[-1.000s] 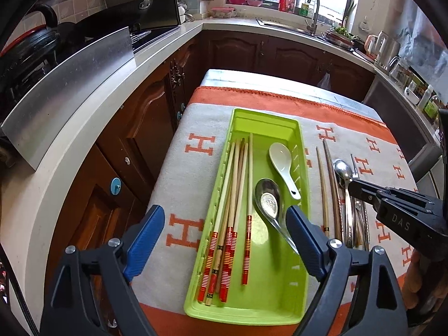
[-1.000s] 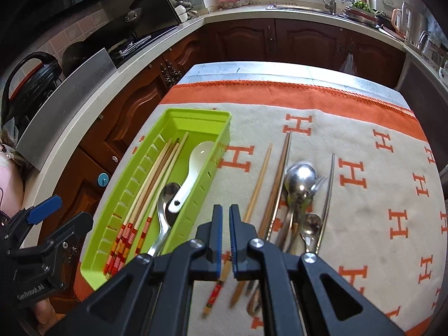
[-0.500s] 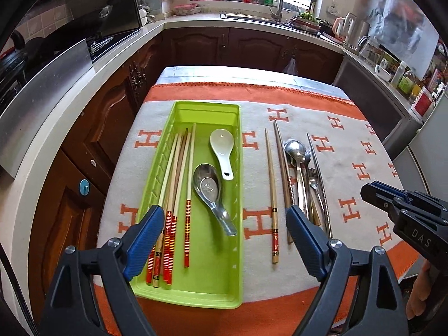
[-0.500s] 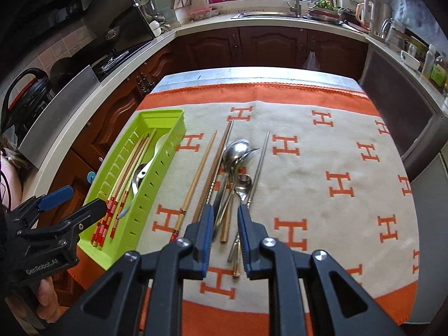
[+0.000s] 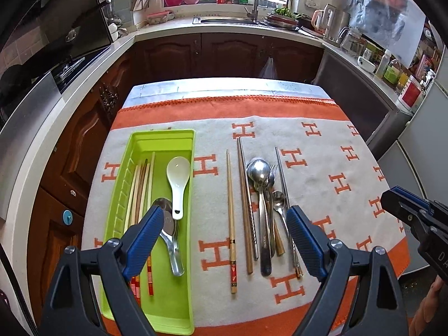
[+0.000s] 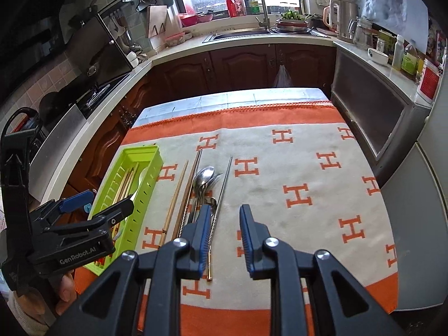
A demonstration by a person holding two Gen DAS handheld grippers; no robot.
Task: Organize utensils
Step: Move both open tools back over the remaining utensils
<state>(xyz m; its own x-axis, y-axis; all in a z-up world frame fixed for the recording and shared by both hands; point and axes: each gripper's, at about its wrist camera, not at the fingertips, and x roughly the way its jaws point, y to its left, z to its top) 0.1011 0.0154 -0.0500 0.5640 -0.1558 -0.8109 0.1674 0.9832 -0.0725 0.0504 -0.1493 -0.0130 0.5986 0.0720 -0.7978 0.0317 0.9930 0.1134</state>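
Note:
A green tray (image 5: 165, 140) on the left of the cloth holds several red-ended chopsticks (image 5: 141, 184), a white ceramic spoon (image 5: 177, 179) and a metal spoon (image 5: 170, 238). To its right lie a pale wooden chopstick (image 5: 231, 218), a brown chopstick (image 5: 246, 210), a pile of metal spoons and a fork (image 5: 263, 196) and a metal chopstick (image 5: 284, 190). My left gripper (image 5: 225, 218) hovers open and wide above them, holding nothing. My right gripper (image 6: 225, 212) hangs over the near end of the metal chopstick (image 6: 222, 190); its jaws are opening, with nothing between them.
An orange and cream cloth (image 6: 308, 168) with H marks covers the table, whose near edge is just below the grippers. Dark cabinets, a stove (image 6: 92, 95) at the left and a sink (image 6: 238, 32) at the back ring the table. A grey appliance (image 6: 372, 106) stands at the right.
Both grippers rose and drew back from the table. The left view slid right, from over the tray to over the loose utensils. The right jaws went from shut to parted.

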